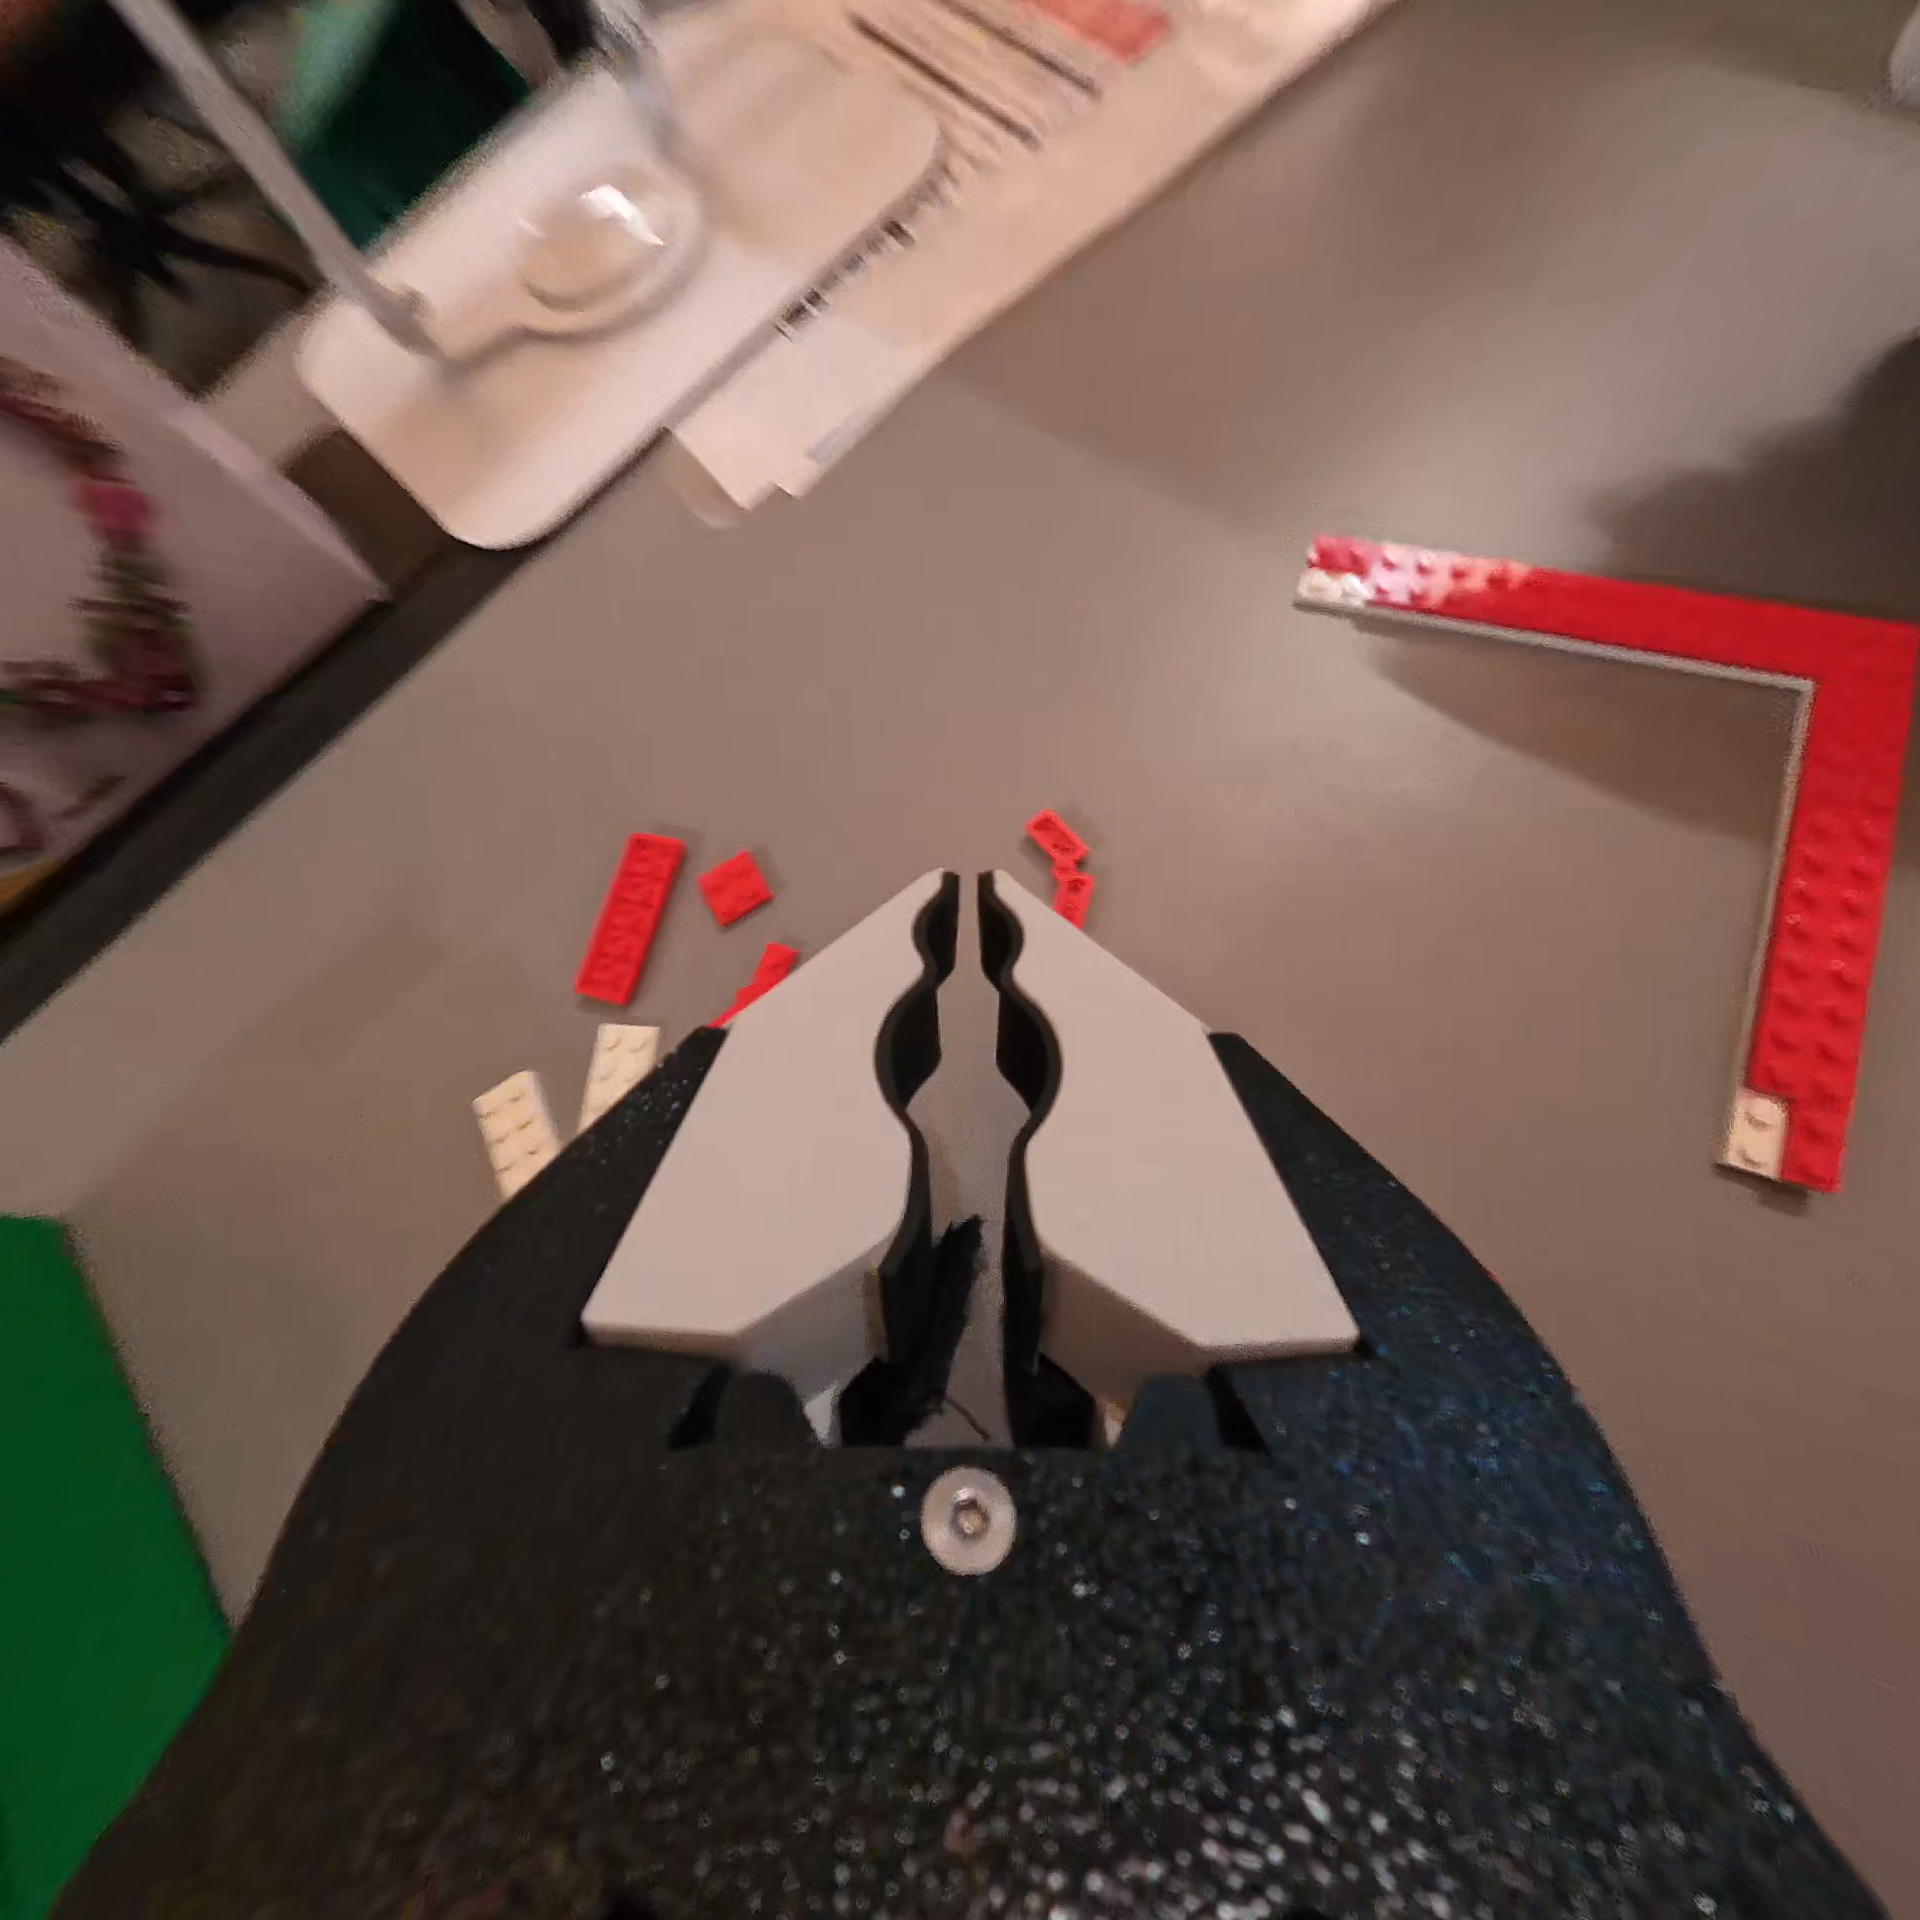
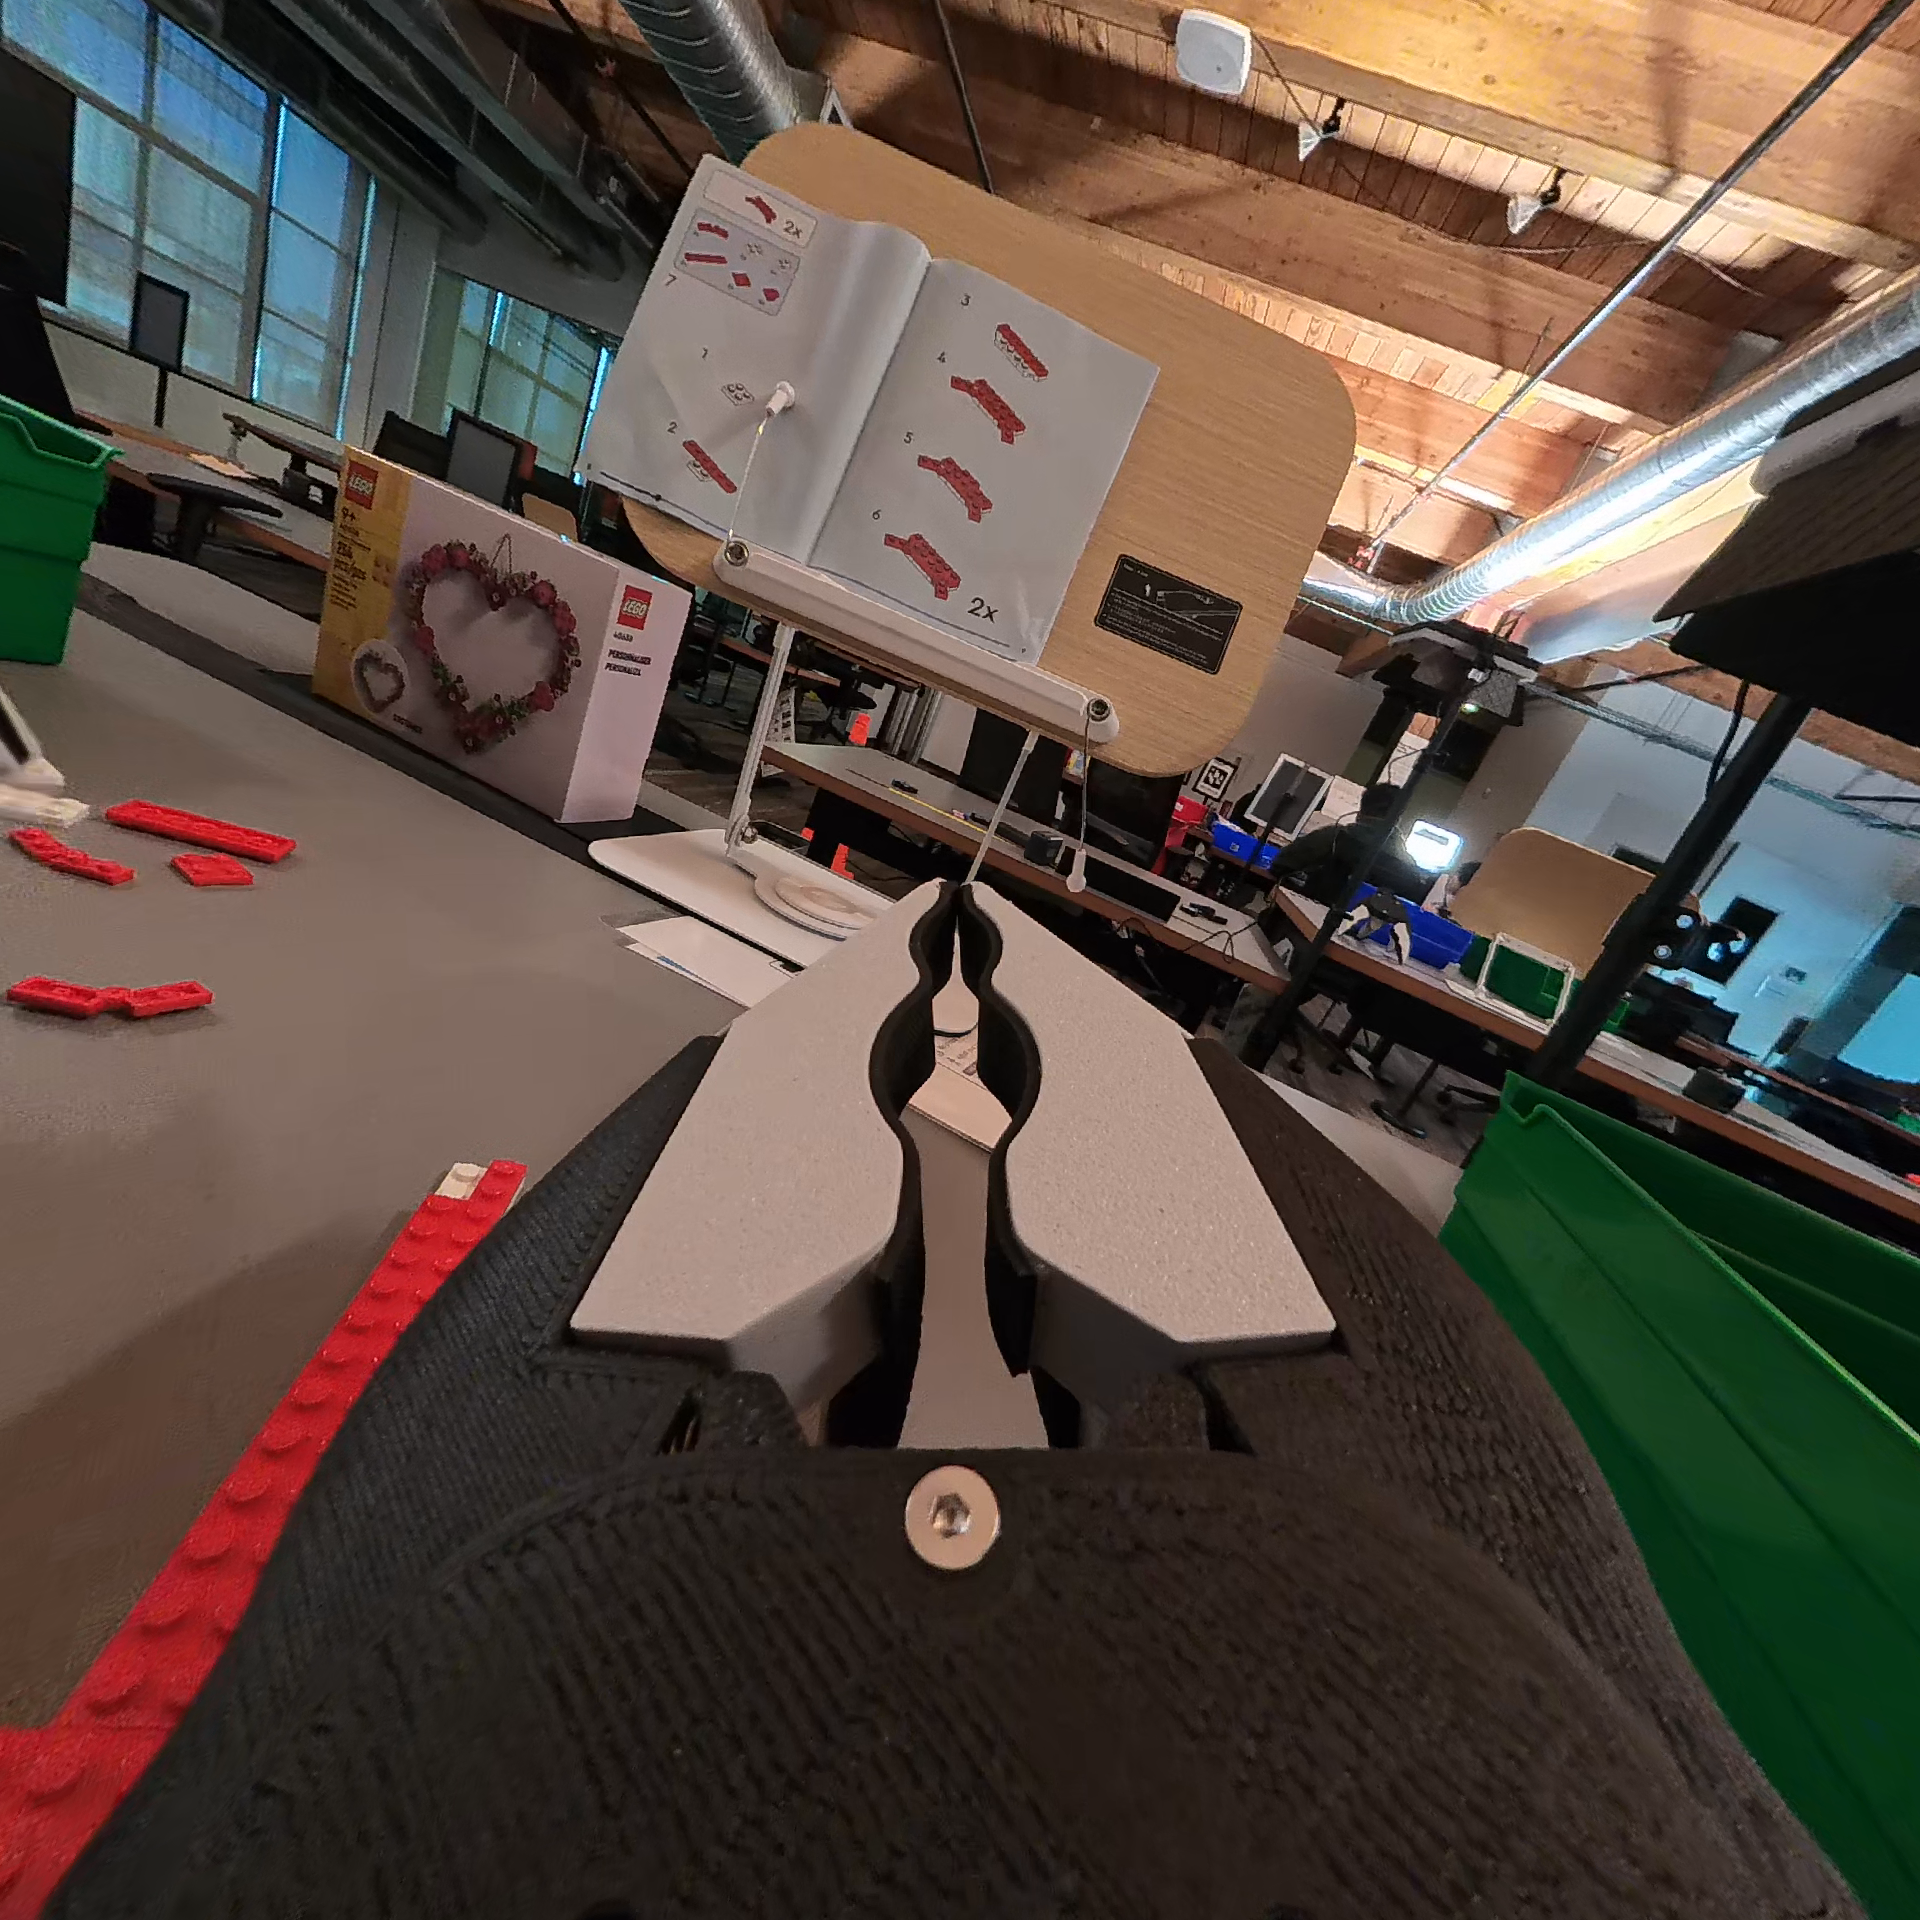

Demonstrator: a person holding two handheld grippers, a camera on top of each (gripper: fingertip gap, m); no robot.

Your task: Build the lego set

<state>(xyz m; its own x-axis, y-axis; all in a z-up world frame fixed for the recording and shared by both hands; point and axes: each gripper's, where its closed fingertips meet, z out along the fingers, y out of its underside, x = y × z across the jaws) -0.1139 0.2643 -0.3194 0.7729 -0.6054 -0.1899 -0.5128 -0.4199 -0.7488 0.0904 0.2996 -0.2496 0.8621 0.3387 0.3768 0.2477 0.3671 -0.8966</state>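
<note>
A red L-shaped plate assembly [image 1: 1839, 831] with white pieces at its ends lies on the grey table to the right of my left gripper [image 1: 966, 883]. That gripper is shut with only a thin slit between its tips, holds nothing, and hovers over loose pieces: a long red plate [image 1: 631, 930], a small red square [image 1: 735, 886], joined red plates [image 1: 1060, 847] and two white plates [image 1: 516, 1132]. My right gripper [image 2: 956, 904] is shut and empty, low beside the red assembly [image 2: 343, 1403]. It points at the open instruction booklet [image 2: 862, 416]. Loose red plates [image 2: 197, 831] lie far left.
The booklet rests on a wooden stand [image 2: 1226, 499] with a white base [image 1: 499, 416]. The white set box [image 2: 499, 665] stands at the table's back edge. A green bin [image 2: 1714, 1351] is close on the right, another [image 1: 62, 1558] by the left gripper. Paper sheets [image 1: 935, 260] lie near the stand. My hands' fingertips stand some 20 centimetres from each other. Both grippers' tips are roughly 20 centimetres from the red L-shaped plate assembly [image 1: 1839, 831].
</note>
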